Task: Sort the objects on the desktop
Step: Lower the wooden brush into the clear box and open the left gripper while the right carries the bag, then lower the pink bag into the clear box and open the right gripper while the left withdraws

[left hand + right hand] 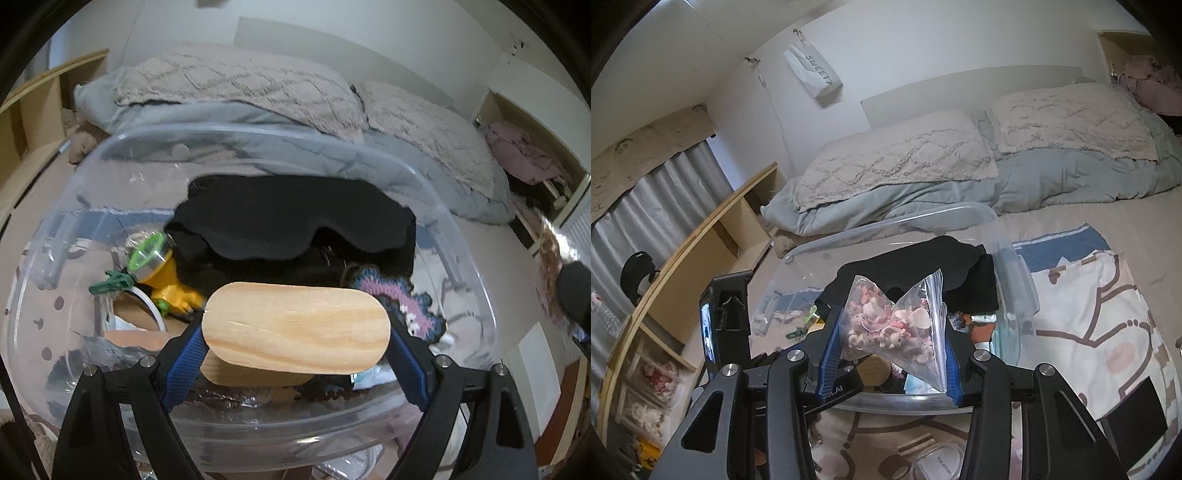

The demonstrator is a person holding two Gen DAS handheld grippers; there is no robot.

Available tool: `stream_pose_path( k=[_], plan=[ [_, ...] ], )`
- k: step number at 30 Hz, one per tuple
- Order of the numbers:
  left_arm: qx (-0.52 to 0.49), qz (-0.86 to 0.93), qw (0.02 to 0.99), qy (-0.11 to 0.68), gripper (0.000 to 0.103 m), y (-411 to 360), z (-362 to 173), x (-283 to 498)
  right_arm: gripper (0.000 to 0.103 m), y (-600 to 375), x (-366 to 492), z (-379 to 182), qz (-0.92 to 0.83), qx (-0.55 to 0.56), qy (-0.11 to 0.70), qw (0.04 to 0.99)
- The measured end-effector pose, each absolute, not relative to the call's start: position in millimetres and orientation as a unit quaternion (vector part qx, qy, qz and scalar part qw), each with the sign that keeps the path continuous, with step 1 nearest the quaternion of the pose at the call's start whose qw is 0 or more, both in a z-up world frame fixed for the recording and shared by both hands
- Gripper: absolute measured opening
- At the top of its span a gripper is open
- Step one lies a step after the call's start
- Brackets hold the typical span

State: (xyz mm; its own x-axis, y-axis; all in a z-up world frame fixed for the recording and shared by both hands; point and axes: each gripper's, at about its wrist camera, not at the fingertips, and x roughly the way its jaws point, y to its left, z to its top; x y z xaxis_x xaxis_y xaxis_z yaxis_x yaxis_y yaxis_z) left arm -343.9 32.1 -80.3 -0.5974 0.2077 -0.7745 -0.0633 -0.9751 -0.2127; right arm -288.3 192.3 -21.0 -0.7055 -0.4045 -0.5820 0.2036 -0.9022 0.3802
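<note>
The left tongs are clamped on a rounded wooden block, their blue pads pressed against its two ends, and they hold it over the near part of a clear plastic bin that stands on the bed. Inside the bin lie a black cloth, a yellow toy with a green cap, a small green piece and a pink and blue crocheted piece. The right tongs grip a clear zip bag of small pink and white bits — it bulges between the pads, above the bin's near rim. A patterned blanket lies under the bin, with two pillows beyond it.
</note>
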Motion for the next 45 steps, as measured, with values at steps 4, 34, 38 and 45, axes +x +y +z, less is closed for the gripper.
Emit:
stream_pose_path(
  k=[4,34,38,45],
  plan=[
    [-0.452,0.887,0.070,-0.073,0.091,32,-87,-345,0.047,190,-290,-24,-0.910,0.352,-0.146,0.166],
    [-0.374,0.925,0.027,-0.069,0.103,-48,-41,-307,0.047,157,-328,-73,-0.884,0.408,-0.155,0.170],
    [-0.376,0.924,0.031,-0.070,0.103,-51,-42,-306,0.047,145,-338,-76,-0.891,0.403,-0.134,0.159],
    [-0.383,0.921,0.035,-0.068,0.103,-51,-46,-307,0.047,139,-351,-85,-0.885,0.413,-0.148,0.157]
  ],
)
